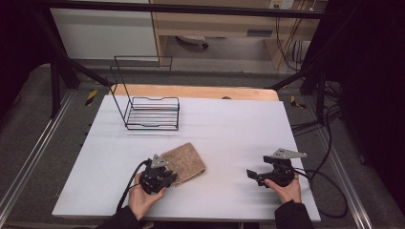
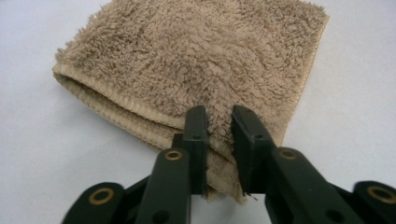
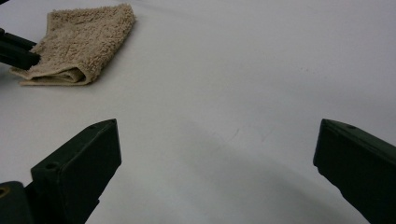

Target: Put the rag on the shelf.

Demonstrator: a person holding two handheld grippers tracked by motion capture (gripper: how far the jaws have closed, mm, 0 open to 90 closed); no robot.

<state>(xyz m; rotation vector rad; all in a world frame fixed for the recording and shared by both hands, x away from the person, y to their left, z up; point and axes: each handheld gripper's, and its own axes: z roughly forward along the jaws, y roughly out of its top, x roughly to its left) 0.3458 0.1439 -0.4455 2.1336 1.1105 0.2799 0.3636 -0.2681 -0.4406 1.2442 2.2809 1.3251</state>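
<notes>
A folded tan terry towel (image 1: pixel 184 163) lies on the white table (image 1: pixel 239 119), near the front and left of centre. My left gripper (image 1: pixel 168 177) sits at the towel's near corner. In the left gripper view the two black jaws stand close together at the gripper (image 2: pixel 219 116), and the towel's (image 2: pixel 196 60) folded edge is pinched between them. My right gripper (image 1: pixel 252 175) rests at the front right, pointing left towards the towel, well apart from it. Its jaws are spread wide at the gripper (image 3: pixel 217 135), with bare table between them; the towel (image 3: pixel 79 39) lies far off at upper left.
A black wire rack (image 1: pixel 153 112) with a tall back frame stands at the table's back left. A wooden strip (image 1: pixel 200 91) runs along the far edge. Cables (image 1: pixel 329 186) trail off the right side. White surface stretches between the two grippers.
</notes>
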